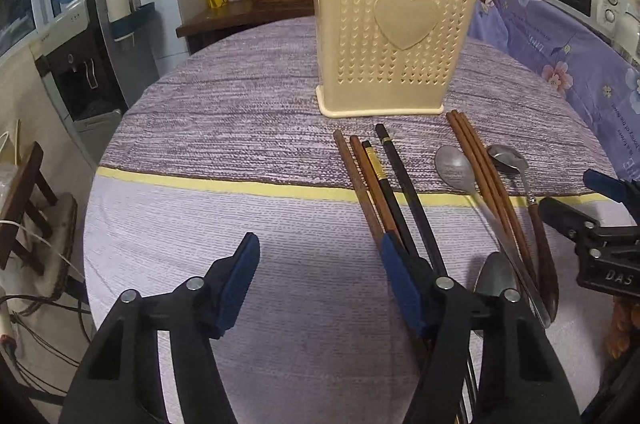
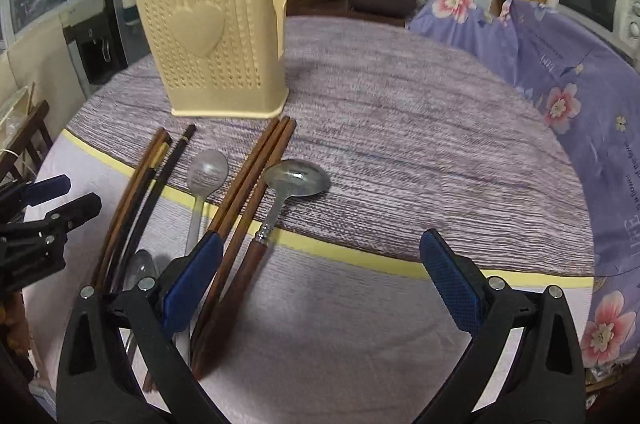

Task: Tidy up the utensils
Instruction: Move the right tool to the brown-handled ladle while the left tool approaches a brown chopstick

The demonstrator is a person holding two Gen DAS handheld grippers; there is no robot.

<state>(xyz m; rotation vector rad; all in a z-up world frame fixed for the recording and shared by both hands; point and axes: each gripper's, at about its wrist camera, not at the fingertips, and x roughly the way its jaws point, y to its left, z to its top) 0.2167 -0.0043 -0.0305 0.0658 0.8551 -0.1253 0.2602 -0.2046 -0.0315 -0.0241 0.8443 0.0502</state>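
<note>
Hovering agape, both grippers (image 1: 320, 284) (image 2: 322, 284) flank chopsticks (image 1: 400, 183) before holder (image 1: 392, 39).

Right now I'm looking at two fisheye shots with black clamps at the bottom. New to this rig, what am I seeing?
No robot here: a person holds one two-finger gripper in each hand, each with a camera looking along its fingers. One picture is from the left gripper, the other from the right gripper. Both have their jaws open and hold nothing. On the striped tablecloth stands a beige utensil holder. In front of it lie brown chopsticks, black chopsticks, a plain metal spoon and a wooden-handled spoon.
</note>
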